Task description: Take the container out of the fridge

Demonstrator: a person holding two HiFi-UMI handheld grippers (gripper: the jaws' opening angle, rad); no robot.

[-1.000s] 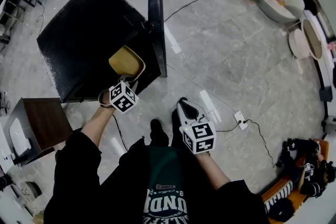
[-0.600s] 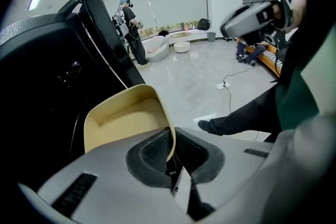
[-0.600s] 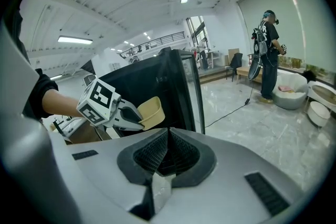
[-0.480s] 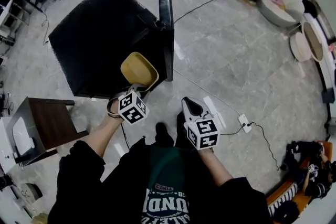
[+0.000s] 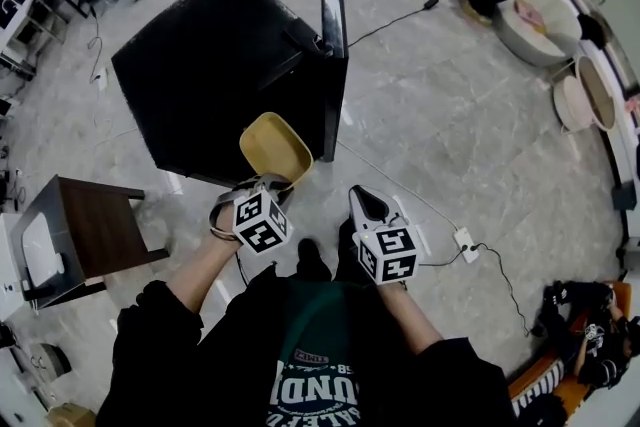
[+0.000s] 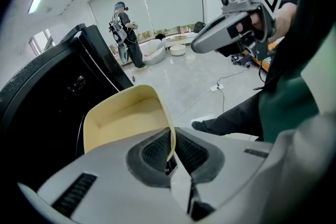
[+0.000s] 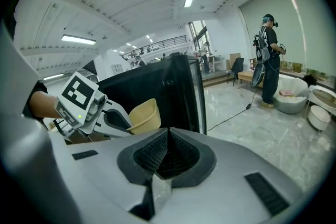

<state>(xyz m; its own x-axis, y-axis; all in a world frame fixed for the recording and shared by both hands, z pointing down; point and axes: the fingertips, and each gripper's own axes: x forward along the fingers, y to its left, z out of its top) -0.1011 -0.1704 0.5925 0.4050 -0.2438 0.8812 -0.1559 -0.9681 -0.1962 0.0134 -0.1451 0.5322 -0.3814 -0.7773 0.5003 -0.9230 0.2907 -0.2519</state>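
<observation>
Two claws in view, one loaded. The left claw (image 6: 170,159) is clamped nearly shut on the thin side wall of the yellow container (image 6: 125,119). The wall runs straight down between the pads, and nothing else is in the grip.

Head view: the left claw (image 5: 266,185) holds the container (image 5: 275,145) by its near edge. Its open side faces up and the inside looks empty. It sits at the front of the black fridge (image 5: 225,70), just beside the open door (image 5: 333,25) and up off the floor (image 5: 450,125). Cannot tell whether it's fully clear of the opening. The right gripper view puts the container (image 7: 145,115) left of the door (image 7: 191,94), against the dark fridge front.

The right claw (image 7: 165,150) is closed, pads meeting, with nothing between them. In the head view the right claw (image 5: 360,202) sits to the right of the left one, apart from the container.

Around: a white power strip (image 5: 461,243) with its cable (image 5: 495,260) lies on the floor near the right claw. A brown side table (image 5: 85,225) is off to the left. A second person (image 7: 269,57) stands well away by round tubs (image 7: 294,94).
</observation>
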